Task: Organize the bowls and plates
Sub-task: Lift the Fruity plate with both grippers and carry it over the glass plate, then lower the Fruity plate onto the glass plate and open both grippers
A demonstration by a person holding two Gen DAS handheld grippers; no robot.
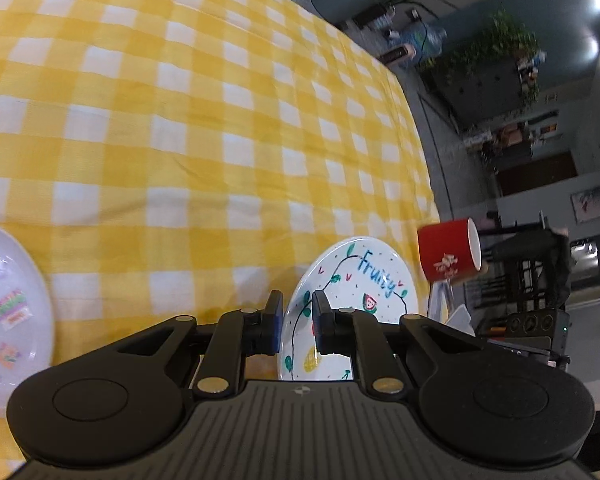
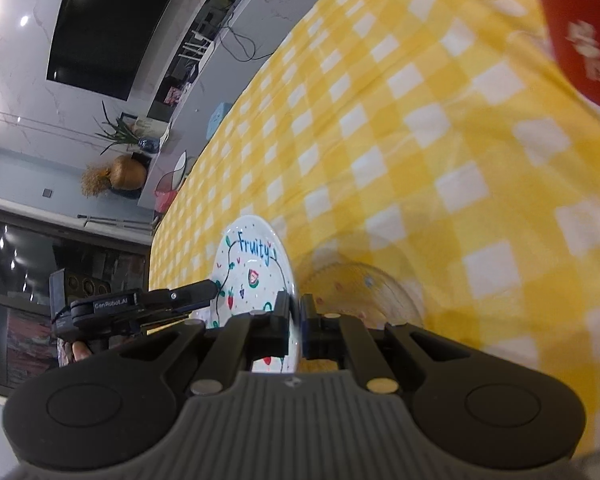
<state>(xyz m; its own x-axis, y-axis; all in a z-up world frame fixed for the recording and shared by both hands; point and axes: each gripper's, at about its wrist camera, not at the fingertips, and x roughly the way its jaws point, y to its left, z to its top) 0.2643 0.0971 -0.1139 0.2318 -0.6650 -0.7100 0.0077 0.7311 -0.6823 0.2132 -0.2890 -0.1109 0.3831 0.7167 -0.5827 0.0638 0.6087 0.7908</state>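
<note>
While the yellow checked cloth [image 1: 188, 128] is covering the table, a pale plate with stickers [image 1: 8, 312] is lying flat at the far left of the left wrist view. Next along, the left gripper [image 1: 297, 322] is pinching the rim of the white "Fruity" plate [image 1: 364, 280], one finger on each side of it. That plate is standing up on its edge, tilted, near the cloth's edge. Just to its right, a red mug [image 1: 448, 250] is sitting close by.

Over in the right wrist view, the left gripper [image 2: 196, 294] is reaching in from the left and touching the same plate [image 2: 252, 264]. The right gripper [image 2: 296, 320] is squeezing the plate's near rim too. Right beside it, a clear glass bowl [image 2: 364, 292] is resting on the cloth [image 2: 420, 140]. The red mug [image 2: 580, 28] is looking blurry at the top right.
</note>
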